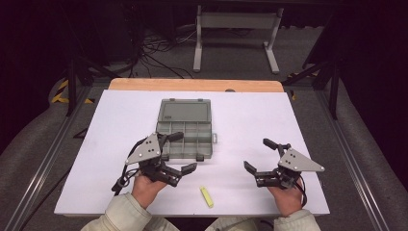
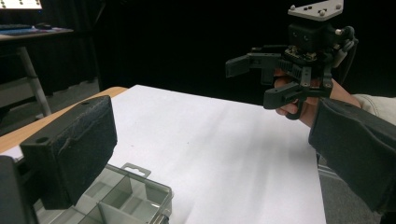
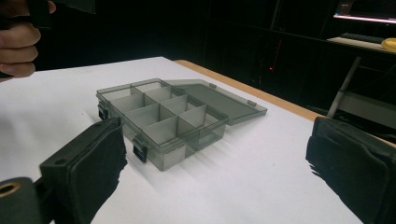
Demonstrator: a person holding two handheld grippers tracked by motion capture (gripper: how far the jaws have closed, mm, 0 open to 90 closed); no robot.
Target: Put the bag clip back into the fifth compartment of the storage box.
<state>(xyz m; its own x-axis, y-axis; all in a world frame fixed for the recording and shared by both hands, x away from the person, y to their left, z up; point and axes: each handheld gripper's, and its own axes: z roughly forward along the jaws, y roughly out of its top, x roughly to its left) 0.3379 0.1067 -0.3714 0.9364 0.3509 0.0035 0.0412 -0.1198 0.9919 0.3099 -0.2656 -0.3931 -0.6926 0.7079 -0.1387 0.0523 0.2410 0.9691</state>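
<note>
A white table with a wooden far edge carries an open grey compartment box near its middle. A small yellow stick lies apart from it by the near edge.

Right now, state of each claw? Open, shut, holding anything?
Left claw: open, holding nothing, by the front edge of the open compartment box.
Right claw: open, holding nothing, above the white table.

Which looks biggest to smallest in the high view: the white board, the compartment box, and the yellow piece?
1. White board, largest by far.
2. Compartment box, lid open flat.
3. Yellow piece, smallest, though it lies nearest the camera.
</note>
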